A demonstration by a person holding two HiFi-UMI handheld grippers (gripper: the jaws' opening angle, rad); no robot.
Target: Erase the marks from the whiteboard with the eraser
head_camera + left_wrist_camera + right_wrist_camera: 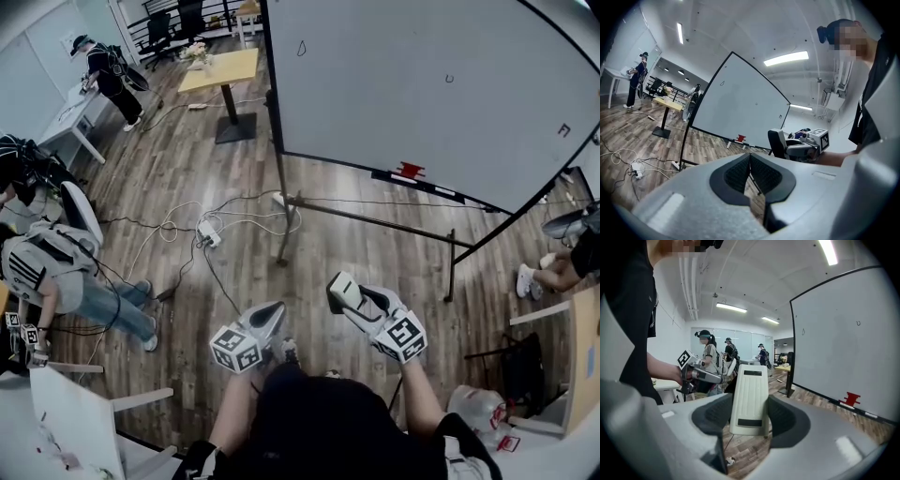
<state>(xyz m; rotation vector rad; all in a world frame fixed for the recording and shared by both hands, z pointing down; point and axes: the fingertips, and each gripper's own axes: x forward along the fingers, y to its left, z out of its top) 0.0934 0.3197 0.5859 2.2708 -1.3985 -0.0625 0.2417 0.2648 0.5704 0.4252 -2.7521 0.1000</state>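
Note:
The whiteboard (412, 84) stands on a black frame ahead of me, and it also fills the right of the right gripper view (843, 343). It carries small dark marks, one at upper left (301, 47), one in the middle (449, 79), one at the right (563, 130). A red object (409, 171) sits on its ledge. My right gripper (345, 292) is shut on the white eraser (750, 399), held well short of the board. My left gripper (272, 317) hangs beside it, its jaws shut with nothing between them (750, 161).
The board's stand legs (284, 225) reach out over the wooden floor. Cables and a power strip (208, 232) lie to the left of them. A yellow-topped table (222, 70) stands behind. People (56, 272) are at the left, a white table (75, 412) at lower left.

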